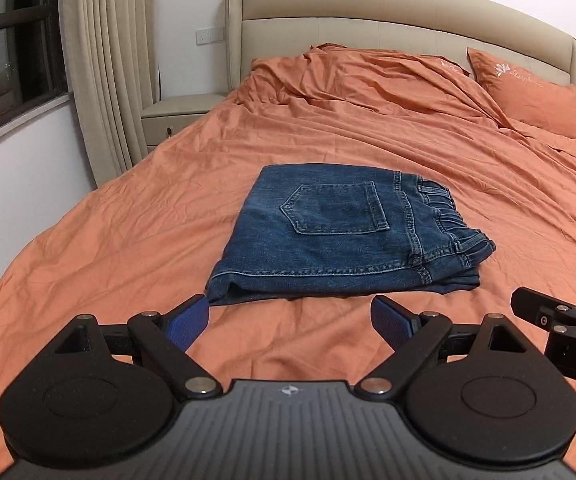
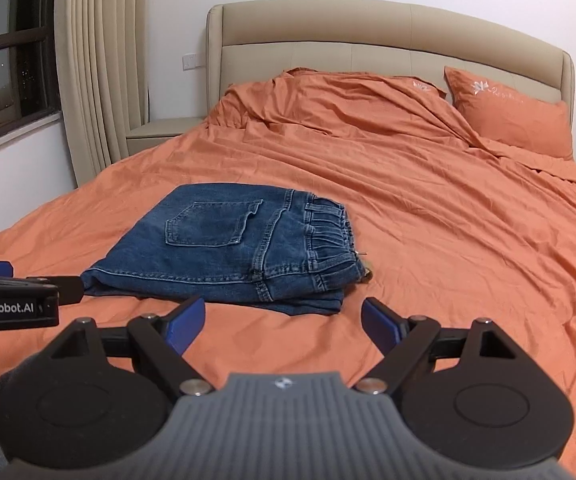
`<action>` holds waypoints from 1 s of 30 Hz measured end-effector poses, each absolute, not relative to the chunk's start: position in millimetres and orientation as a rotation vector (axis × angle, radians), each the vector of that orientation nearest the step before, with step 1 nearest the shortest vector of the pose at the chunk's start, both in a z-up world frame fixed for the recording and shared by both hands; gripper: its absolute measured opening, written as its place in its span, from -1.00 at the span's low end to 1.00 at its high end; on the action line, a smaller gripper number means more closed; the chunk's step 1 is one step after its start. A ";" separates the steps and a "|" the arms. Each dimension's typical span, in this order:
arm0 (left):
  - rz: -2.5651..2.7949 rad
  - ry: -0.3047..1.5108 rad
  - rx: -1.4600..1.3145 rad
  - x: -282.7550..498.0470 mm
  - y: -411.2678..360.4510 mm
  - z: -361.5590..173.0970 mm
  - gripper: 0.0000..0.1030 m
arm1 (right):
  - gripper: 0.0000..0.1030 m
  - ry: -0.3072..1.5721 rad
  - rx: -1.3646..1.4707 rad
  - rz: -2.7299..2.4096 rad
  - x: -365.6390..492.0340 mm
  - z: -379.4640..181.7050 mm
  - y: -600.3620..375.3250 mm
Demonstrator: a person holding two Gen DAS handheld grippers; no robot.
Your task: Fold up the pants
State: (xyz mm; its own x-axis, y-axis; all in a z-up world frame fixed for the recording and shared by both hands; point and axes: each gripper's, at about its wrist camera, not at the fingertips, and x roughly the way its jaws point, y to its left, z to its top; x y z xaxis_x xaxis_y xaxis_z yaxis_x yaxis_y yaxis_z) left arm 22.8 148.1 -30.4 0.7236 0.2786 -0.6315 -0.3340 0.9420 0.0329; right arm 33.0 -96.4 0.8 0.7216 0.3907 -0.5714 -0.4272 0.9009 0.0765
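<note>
A pair of blue denim pants [image 1: 339, 236] lies folded into a compact stack on the orange bed sheet [image 1: 128, 240], back pocket up, elastic waistband to the right. In the right wrist view the same pants [image 2: 228, 248] lie left of centre. My left gripper [image 1: 289, 322] is open just in front of the stack's near edge, nothing between its blue pads. My right gripper [image 2: 284, 322] is open too, close to the stack's near right corner and holding nothing. Each gripper shows at the edge of the other's view: the right gripper [image 1: 559, 304] and the left gripper [image 2: 24, 280].
A rumpled orange duvet [image 1: 367, 80] and an orange pillow [image 1: 527, 88] lie at the head of the bed, under a beige padded headboard [image 1: 387, 8]. A beige nightstand [image 1: 176, 116], curtains [image 1: 104, 60] and a dark window [image 1: 8, 40] stand on the left.
</note>
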 end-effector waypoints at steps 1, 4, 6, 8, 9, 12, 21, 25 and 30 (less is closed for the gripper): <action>0.341 0.682 -0.086 22.9 148.4 -29.9 1.00 | 0.58 0.618 -0.060 0.455 33.4 0.6 -96.1; 0.342 0.679 -0.084 22.8 147.8 -29.0 1.00 | 0.58 0.619 -0.060 0.461 33.2 1.1 -95.5; 0.341 0.678 -0.081 22.0 147.2 -28.2 1.00 | 0.58 0.613 -0.059 0.461 30.8 2.3 -96.1; 0.344 0.678 -0.079 21.7 147.8 -27.4 1.00 | 0.58 0.607 -0.054 0.461 30.0 4.6 -97.1; 0.344 0.677 -0.079 21.4 148.1 -26.9 1.00 | 0.58 0.605 -0.050 0.462 29.6 5.7 -97.6; 0.343 0.676 -0.078 21.3 148.0 -26.4 1.00 | 0.58 0.596 -0.046 0.464 28.4 9.1 -98.7; 0.340 0.673 -0.067 21.1 144.2 -22.0 1.00 | 0.58 0.574 -0.031 0.462 26.4 16.4 -103.2; 0.337 0.671 -0.063 21.3 141.8 -20.5 1.00 | 0.58 0.568 -0.026 0.459 26.1 17.8 -104.5; 0.336 0.669 -0.064 21.0 140.4 -19.6 1.00 | 0.58 0.563 -0.021 0.457 25.1 19.1 -105.2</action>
